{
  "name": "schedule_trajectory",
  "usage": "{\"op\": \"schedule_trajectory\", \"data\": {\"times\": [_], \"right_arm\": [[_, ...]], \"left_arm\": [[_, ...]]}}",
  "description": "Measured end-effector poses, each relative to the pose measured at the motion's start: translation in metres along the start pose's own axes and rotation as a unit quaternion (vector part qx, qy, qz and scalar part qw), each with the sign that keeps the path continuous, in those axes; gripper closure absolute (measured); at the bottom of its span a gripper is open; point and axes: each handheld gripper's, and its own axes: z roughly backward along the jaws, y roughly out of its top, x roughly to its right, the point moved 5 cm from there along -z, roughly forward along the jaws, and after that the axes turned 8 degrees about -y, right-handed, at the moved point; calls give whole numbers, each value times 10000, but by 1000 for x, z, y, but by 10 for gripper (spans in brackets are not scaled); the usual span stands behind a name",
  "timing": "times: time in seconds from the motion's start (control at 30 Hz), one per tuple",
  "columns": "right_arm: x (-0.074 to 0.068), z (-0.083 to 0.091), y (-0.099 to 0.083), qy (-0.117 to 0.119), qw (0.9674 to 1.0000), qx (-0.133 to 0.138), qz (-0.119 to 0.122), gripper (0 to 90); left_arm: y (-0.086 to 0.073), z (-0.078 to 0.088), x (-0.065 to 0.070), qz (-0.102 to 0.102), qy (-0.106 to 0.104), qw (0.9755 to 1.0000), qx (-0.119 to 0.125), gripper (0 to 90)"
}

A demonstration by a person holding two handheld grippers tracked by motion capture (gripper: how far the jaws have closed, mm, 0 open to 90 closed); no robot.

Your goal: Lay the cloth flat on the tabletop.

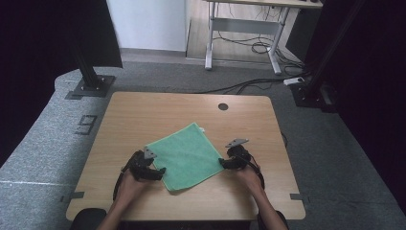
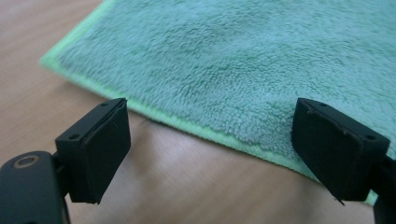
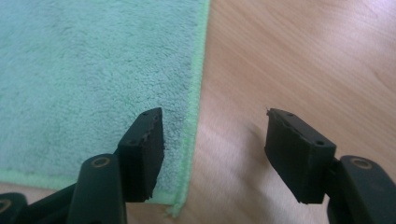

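A square, fluffy green terry cloth (image 1: 184, 155) with a stitched hem lies flat and skewed on the smooth wood-grain table (image 1: 143, 110), the left gripper (image 1: 155, 173) and right gripper (image 1: 224, 163) at its opposite corners, jaws spread, gripping nothing.

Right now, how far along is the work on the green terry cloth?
Done, by the look of it: the green terry cloth lies flat and spread on the wooden table, no fold visible. In hand: nothing. The left gripper is open at one hemmed edge, the right gripper open over a corner, with no cloth pinched. Left: probably gripping those edges for whatever fold or move comes next.
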Motion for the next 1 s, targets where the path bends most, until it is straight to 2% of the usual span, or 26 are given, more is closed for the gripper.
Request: {"op": "schedule_trajectory", "data": {"times": [0.1, 0.33, 0.47, 0.6, 0.7, 0.87, 0.93, 1.0], "right_arm": [[-2, 5, -6, 23, 10000, 24, -6, 356], [-12, 16, -18, 58, 9999, 80, 38, 328], [-15, 19, -22, 14, 9999, 154, -21, 313], [-15, 19, -24, 11, 9997, 174, -159, 299], [-14, 18, -25, 25, 9996, 175, -239, 288], [-11, 17, -27, 74, 9990, 205, -394, 253], [-11, 17, -27, 55, 9989, 224, -405, 249], [-11, 16, -27, 47, 9988, 236, -424, 242]], "left_arm": [[5, -4, -7, 55, 23, 10000, 44, 124], [23, -20, -35, 285, -35, 9995, 142, 109], [41, -35, -49, 326, -36, 9993, 191, 109], [53, -45, -55, 381, -34, 9991, 198, 108], [56, -43, -49, 375, 30, 9991, 204, 135], [46, -25, -20, 53, -226, 9996, 161, 128], [39, -17, -11, -7, -347, 9993, 157, 128], [33, -11, -7, -22, -352, 9993, 136, 126]]}}
